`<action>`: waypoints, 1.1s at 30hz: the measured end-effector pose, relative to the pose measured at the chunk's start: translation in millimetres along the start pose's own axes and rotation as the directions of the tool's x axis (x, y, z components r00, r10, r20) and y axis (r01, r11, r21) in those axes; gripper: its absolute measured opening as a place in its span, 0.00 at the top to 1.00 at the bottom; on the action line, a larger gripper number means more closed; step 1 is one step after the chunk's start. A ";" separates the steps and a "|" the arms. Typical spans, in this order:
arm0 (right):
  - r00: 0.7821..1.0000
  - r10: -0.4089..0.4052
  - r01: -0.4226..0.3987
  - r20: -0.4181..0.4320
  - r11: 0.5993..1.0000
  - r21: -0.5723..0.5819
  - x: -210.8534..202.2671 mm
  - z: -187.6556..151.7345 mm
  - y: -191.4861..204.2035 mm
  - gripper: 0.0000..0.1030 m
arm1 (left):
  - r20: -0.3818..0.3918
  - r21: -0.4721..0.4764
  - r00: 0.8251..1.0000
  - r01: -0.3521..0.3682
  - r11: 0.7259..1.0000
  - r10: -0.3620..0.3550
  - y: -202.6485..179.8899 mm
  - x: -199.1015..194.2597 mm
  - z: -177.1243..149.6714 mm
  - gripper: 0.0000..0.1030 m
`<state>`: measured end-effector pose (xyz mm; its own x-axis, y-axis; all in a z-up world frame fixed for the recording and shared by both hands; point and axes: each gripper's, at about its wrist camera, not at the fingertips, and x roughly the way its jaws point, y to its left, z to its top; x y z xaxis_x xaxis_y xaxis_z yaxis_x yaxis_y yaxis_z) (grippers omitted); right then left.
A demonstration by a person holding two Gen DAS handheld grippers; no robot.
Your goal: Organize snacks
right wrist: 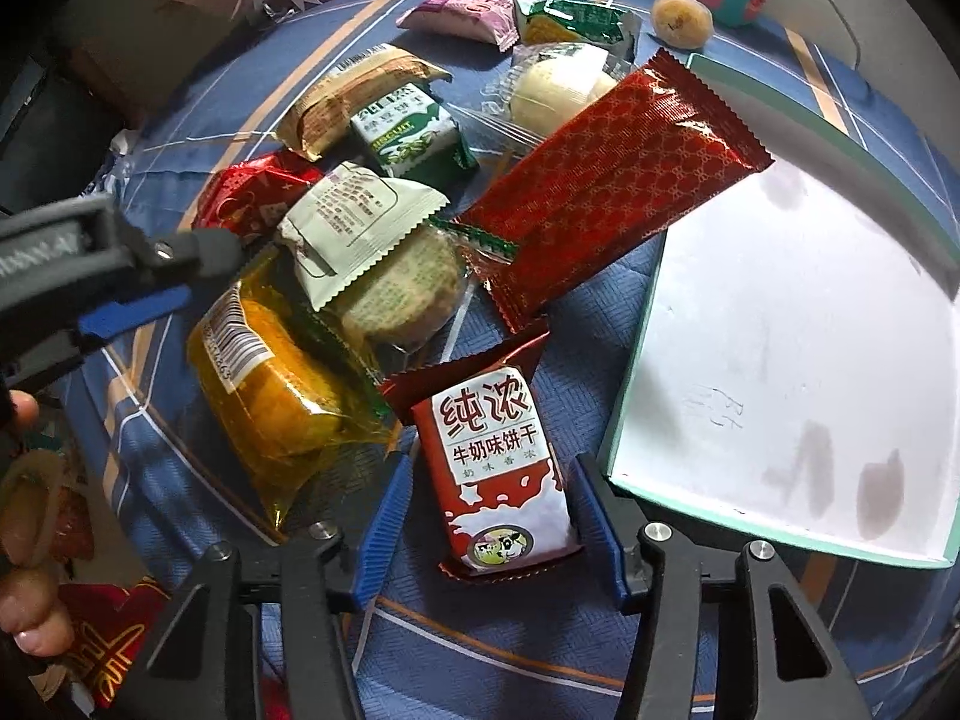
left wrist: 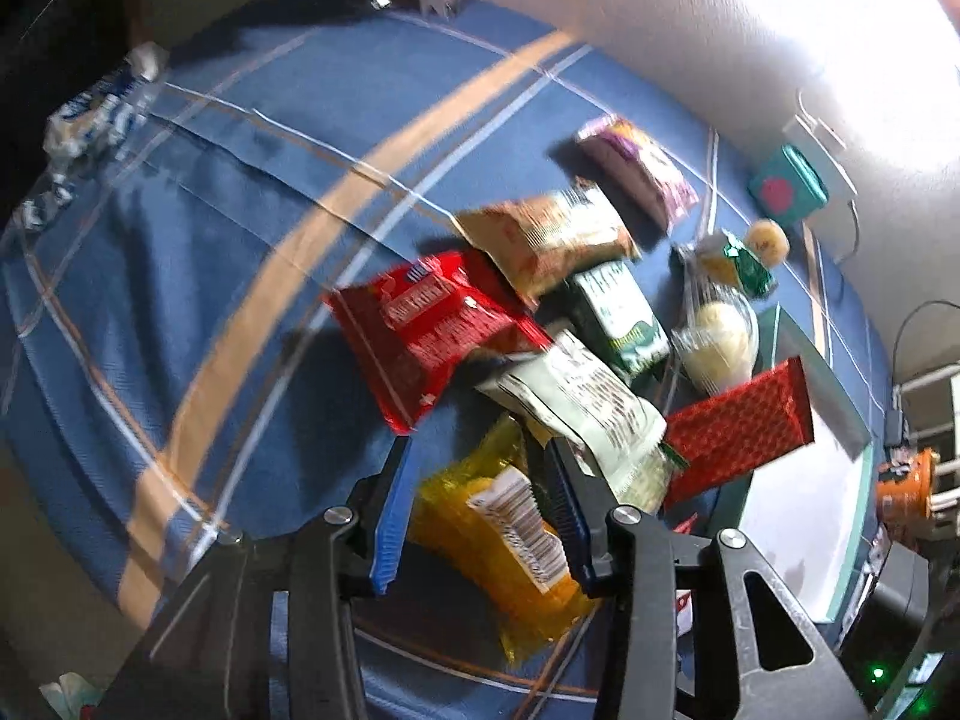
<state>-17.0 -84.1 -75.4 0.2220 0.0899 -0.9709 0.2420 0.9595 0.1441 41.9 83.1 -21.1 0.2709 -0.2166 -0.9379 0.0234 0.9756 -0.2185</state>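
A: Starting on the left: how should that pick have been handled?

B: The left gripper had its blue pads on either side of the yellow cake packet, which lay on the blue checked bedcover at the near edge of the heap. The view was blurred, so I couldn't tell whether the pads were pressing or only close. My judgement: grip the firm cake inside, not the loose film, and lift straight up so the pale green sachet lying half over it slides off.

A: And the right side?

B: The right gripper stood about half open around the red-and-white milk biscuit pack. The pack lay lengthwise between the pads, a sliver of gap showing on each side, so nothing was held there. I'd have closed across its short width, at the middle.

A: Where would it go?

B: Probably the white tray with the mint rim, just beside that pack on its right. The long red wafer bar already overlapped the tray's far corner, so I'd have set things down clear of it.
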 end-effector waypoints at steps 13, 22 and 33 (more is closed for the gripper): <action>0.999 0.012 -0.014 0.030 0.998 0.062 -8.3 -11.6 -15.1 0.57 | -0.226 -0.079 0.973 0.031 0.996 -0.048 6.2 10.6 -24.2 0.40; 0.999 0.025 -0.027 0.030 0.997 0.076 -11.7 -14.0 -18.6 0.57 | -0.269 -0.141 0.960 0.036 0.989 -0.073 5.6 31.8 -39.2 0.39; 1.000 0.010 -0.009 -0.009 0.997 0.072 1.9 -8.2 -15.4 0.57 | -0.249 -0.119 0.967 0.023 0.993 -0.052 -4.9 50.1 -40.6 0.44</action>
<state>-28.1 -96.6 -81.1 0.2160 0.1018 -0.9711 0.3073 0.9369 0.1666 16.3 66.0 -78.0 0.0212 -0.2696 -0.9627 -0.0853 0.9590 -0.2704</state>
